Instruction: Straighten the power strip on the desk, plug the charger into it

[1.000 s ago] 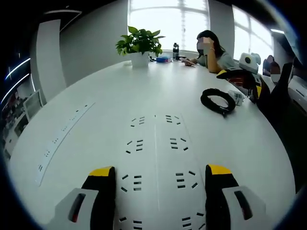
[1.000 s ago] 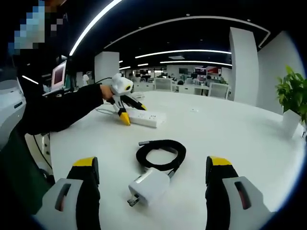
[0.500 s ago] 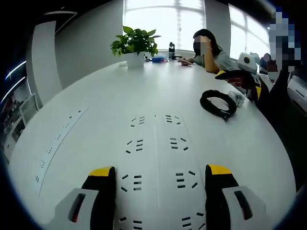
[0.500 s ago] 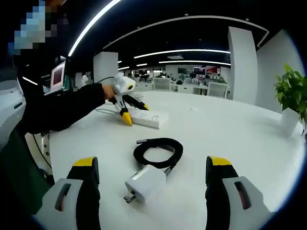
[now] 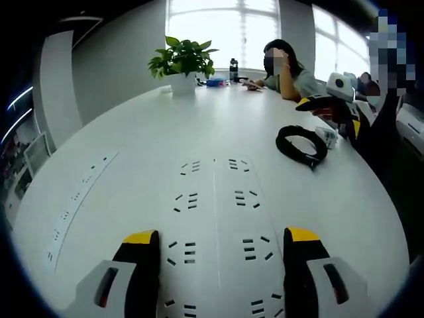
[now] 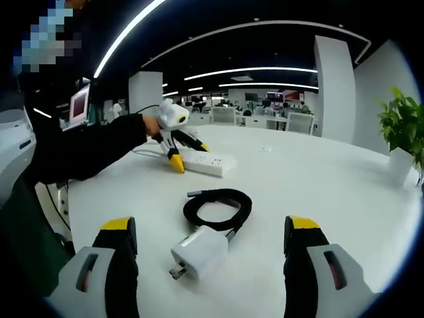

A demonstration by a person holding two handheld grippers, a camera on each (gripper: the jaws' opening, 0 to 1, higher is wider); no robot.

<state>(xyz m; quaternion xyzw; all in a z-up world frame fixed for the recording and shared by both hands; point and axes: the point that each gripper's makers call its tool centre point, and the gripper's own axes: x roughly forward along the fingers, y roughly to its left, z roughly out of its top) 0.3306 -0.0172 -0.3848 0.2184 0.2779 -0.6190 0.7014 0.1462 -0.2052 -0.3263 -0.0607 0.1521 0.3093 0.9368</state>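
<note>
1. In the left gripper view, the left gripper (image 5: 217, 246) stands released, its two yellow-tipped jaws wide apart over the white power strip (image 5: 217, 218), which runs between them from 6 o'clock toward the centre of the view.
2. The strip's face shows two columns of socket slots split by a thin seam; no brand or lettering can be read on it.
3. At 2 o'clock on the white desk (image 5: 146, 139) lies a coiled black cable (image 5: 301, 141), with the white charger (image 5: 326, 134) just beside it.
4. Past the charger, the right gripper (image 5: 331, 109) comes in from the right edge, its yellow tips over the desk.
5. At 12 o'clock a potted plant (image 5: 181, 61) stands on the far end of the desk, with a dark bottle (image 5: 234, 69) and a seated person (image 5: 286, 69) close by.
6. In the right gripper view, the right gripper (image 6: 211, 255) is also released and holds nothing; the charger (image 6: 199, 251) lies on the desk between its jaws, prongs pointing toward 8 o'clock, no label legible.
7. The cable coil (image 6: 216, 207) touches the charger at its far side.
8. At 11 o'clock the left gripper (image 6: 177, 142), held by a dark sleeve (image 6: 86, 149), straddles the end of the power strip (image 6: 211, 163).
</note>
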